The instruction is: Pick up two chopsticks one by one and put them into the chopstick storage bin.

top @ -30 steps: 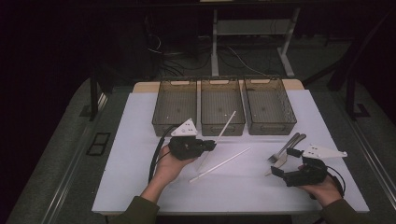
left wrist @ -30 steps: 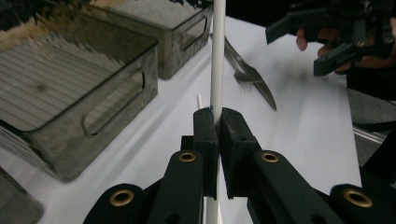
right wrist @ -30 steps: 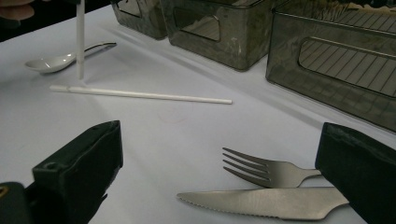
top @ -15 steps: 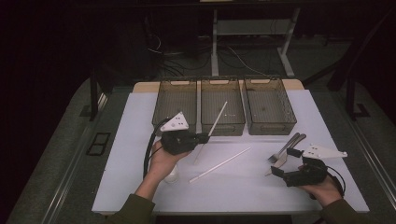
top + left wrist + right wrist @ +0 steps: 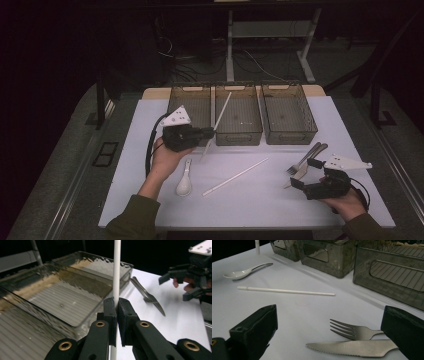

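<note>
Tongs on the left [image 5: 209, 133] pinch a long white plastic chopstick [image 5: 218, 117] near its lower part, jaws pressed flat against it in the left gripper view [image 5: 116, 310]; stick stands tilted, upper end leaning over the wall between the left smoked-plastic bin [image 5: 176, 102] and the middle smoked-plastic bin [image 5: 239, 138]; lower end hangs clear of the white counter [image 5: 250, 200], as best I can tell.

Tongs on the right [image 5: 306, 173] spread wide, holding nothing; they rest low on the counter with a steel fork [image 5: 352, 331] and a serrated steel knife [image 5: 352, 348] lying between the jaws in the right gripper view, both untouched.

Second white chopstick [image 5: 235, 177] lies flat on the counter mid-way between the hands; white ceramic soup spoon [image 5: 184, 185] just below the left hand [image 5: 167, 157]; third smoked-plastic bin [image 5: 289, 135] at right looks empty.

Step in hand, by my reading: carrying the lifted chopstick to a bin, sorting cutlery by kind; early in the job, since four pieces sit outside.

Next move calls for bringing the stick fully over one bin, laying it nearer level so it fits lengthwise, then parting the jaws; risk: stick catching on the shared wall.
</note>
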A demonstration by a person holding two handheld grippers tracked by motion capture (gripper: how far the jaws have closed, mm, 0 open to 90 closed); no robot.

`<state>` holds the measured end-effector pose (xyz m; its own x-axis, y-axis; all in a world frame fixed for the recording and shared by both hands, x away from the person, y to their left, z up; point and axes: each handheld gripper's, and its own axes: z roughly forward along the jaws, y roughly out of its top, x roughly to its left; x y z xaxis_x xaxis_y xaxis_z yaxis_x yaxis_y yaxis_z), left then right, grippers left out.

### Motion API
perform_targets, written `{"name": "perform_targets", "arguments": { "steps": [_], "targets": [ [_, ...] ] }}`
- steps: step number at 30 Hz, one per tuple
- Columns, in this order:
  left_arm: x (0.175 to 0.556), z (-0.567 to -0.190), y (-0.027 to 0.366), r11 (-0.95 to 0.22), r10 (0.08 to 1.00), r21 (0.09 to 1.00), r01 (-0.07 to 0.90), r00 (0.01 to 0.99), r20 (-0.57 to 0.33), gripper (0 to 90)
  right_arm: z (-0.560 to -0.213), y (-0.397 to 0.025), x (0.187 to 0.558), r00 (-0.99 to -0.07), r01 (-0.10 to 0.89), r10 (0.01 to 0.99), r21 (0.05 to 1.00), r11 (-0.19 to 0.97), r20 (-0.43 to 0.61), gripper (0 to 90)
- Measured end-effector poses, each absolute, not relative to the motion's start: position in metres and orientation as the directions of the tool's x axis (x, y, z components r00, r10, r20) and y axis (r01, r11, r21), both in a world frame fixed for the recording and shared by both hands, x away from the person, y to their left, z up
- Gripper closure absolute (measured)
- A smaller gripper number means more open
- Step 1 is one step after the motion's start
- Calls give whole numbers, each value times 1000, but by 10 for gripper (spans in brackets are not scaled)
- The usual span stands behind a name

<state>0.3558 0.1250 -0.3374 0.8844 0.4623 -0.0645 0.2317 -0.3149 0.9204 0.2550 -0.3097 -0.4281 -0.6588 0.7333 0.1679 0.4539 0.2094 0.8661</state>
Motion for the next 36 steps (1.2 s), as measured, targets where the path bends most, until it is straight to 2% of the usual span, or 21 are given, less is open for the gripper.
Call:
{"name": "perform_targets", "arguments": {
  "steps": [19, 26, 36],
  "targets": [
    [408, -293, 153, -293, 562, 935, 199, 827, 0, 847, -428, -311, 255, -655, 453, 737, 867, 205, 168, 7],
    [424, -300, 160, -307, 614, 925, 226, 789, 11, 846, -428, -311, 255, -652, 455, 739, 867, 203, 169, 7],
    [445, -323, 171, -344, 684, 882, 324, 730, -1, 846, -428, -312, 255, -653, 453, 738, 868, 202, 169, 7]
  ]
}}
